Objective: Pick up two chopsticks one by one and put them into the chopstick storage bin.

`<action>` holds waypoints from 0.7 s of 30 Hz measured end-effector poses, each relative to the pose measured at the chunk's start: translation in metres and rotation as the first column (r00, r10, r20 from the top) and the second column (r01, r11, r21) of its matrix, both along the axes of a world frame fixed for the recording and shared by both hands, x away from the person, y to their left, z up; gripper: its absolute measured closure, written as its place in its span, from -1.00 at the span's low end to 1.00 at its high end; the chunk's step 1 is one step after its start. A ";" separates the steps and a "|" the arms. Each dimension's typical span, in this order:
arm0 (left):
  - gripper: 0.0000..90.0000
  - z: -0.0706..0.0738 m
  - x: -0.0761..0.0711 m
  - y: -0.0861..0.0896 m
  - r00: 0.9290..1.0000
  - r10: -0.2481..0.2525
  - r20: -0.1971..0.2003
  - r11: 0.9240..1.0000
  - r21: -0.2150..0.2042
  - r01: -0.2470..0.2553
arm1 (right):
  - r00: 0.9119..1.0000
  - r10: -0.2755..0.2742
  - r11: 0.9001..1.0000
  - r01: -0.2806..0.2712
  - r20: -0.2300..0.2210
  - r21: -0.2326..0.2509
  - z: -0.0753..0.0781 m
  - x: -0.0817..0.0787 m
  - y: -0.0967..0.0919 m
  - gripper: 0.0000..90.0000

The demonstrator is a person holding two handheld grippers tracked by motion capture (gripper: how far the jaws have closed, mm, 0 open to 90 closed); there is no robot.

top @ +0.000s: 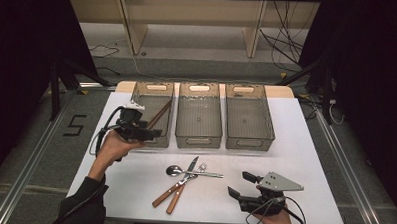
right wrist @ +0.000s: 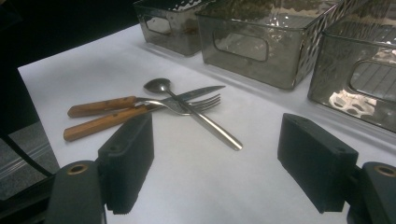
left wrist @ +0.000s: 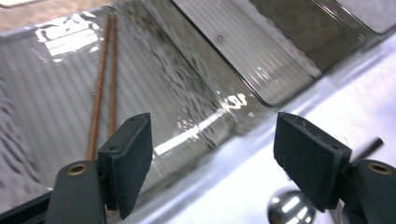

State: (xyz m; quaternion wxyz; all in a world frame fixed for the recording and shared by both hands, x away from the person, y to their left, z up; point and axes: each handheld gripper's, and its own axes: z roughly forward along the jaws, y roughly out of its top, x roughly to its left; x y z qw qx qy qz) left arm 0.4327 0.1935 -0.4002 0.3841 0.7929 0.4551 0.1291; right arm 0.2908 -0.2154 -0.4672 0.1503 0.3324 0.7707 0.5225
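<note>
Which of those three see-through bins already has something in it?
The left bin, the one by the left tool. A pair of brown chopsticks lies slanted inside it. The middle bin and right bin hold nothing.

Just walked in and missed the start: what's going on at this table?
A person is sorting cutlery into three grey bins. The left gripper hangs open at the near rim of the left bin, where a pair of chopsticks already lies. The right gripper waits open near the table's front edge. A spoon, fork and knife lie crossed on the white table.
</note>
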 end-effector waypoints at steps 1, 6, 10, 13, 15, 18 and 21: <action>-0.39 -0.001 -0.003 -0.001 1.000 0.001 0.009 1.000 -0.011 -0.001 | 1.000 0.001 1.000 -0.001 0.000 0.001 0.000 0.000 0.000 -0.38; -0.42 -0.009 -0.016 -0.003 0.999 -0.016 0.028 0.999 -0.029 0.017 | 1.000 0.004 1.000 -0.004 0.000 -0.002 0.000 0.000 0.001 -0.38; -0.43 -0.016 -0.023 -0.004 0.999 -0.025 0.028 0.999 -0.023 0.026 | 1.000 0.009 1.000 -0.009 -0.004 -0.002 0.000 0.000 0.002 -0.38; -0.44 -0.018 -0.028 -0.003 0.999 -0.023 0.032 0.999 -0.040 0.024 | 1.000 0.015 1.000 -0.015 -0.002 -0.007 0.000 0.000 0.003 -0.38; -0.45 -0.019 -0.032 -0.002 0.999 -0.019 0.043 0.999 -0.037 0.020 | 1.000 0.017 1.000 -0.017 0.001 -0.005 0.001 -0.001 0.003 -0.38; -0.46 -0.022 -0.037 -0.001 0.999 -0.021 0.050 0.999 -0.041 0.023 | 1.000 0.017 1.000 -0.017 -0.003 -0.008 0.000 0.000 0.004 -0.38; -0.47 -0.023 -0.043 -0.001 0.999 -0.017 0.049 0.999 -0.045 0.020 | 1.000 0.024 1.000 -0.024 -0.002 -0.009 0.000 0.000 0.005 -0.38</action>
